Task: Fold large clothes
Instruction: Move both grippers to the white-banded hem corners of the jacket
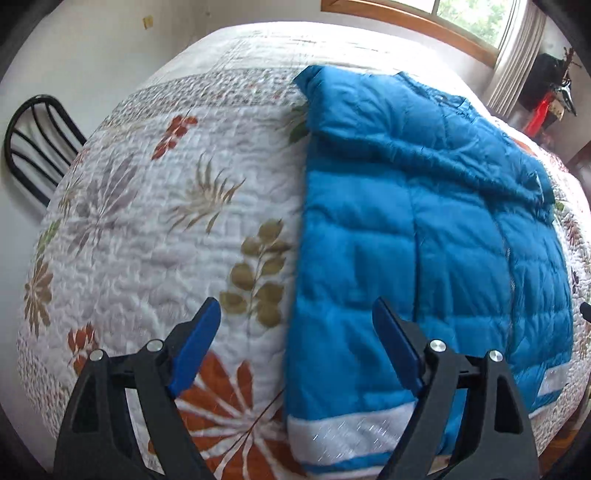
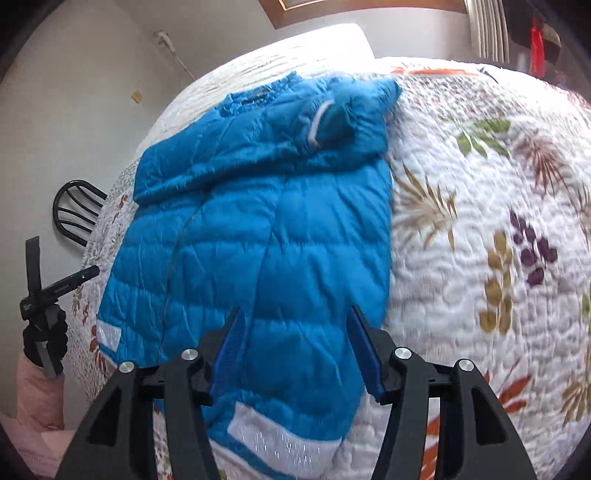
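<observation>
A blue quilted puffer jacket [image 1: 424, 229] with a white hem band lies flat on the bed, both sleeves folded across its upper part. It also shows in the right wrist view [image 2: 258, 236]. My left gripper [image 1: 295, 314] is open and empty, hovering above the jacket's left edge near the hem. My right gripper [image 2: 295, 317] is open and empty, hovering above the jacket's lower right part near the hem. The left gripper also shows from the side, at the left of the right wrist view [image 2: 44, 295].
The bed is covered by a white floral quilt [image 1: 166, 221], also in the right wrist view [image 2: 480, 240]. A black metal chair [image 1: 33, 140] stands at the bed's left side. A window [image 1: 443, 22] and a shelf with red items [image 1: 546, 99] are at the far right.
</observation>
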Demonstrator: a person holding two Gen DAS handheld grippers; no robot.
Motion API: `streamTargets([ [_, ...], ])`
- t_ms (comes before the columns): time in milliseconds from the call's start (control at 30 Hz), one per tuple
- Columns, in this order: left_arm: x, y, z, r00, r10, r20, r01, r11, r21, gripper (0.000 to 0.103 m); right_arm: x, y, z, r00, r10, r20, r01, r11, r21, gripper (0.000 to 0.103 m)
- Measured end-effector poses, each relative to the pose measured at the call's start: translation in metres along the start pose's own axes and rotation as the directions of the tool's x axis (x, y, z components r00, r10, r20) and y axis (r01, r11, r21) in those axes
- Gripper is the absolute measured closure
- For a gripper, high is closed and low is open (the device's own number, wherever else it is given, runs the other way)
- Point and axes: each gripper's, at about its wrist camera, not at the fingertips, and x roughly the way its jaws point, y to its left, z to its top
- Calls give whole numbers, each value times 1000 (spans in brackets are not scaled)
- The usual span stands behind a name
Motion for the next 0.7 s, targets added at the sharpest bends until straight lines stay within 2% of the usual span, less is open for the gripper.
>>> streamTargets([
  [133,2,27,-46,998,-27,-65,24,998,-53,19,-7,-11,-40,999,34,-17,-34,999,42,40],
  [233,6,33,-65,993,-80,-84,72,994,-88,19,-7,-19,-56,998,62,-32,-59,994,93,38],
  [367,13,31,-75,982,-162,-93,151,982,-115,19,0,-17,-69,990,127,-53,-121,986,111,38],
  [700,25,30,-90,959,-261,-108,244,958,-148,19,24,-17,-83,988,128,-85,-115,983,143,39],
])
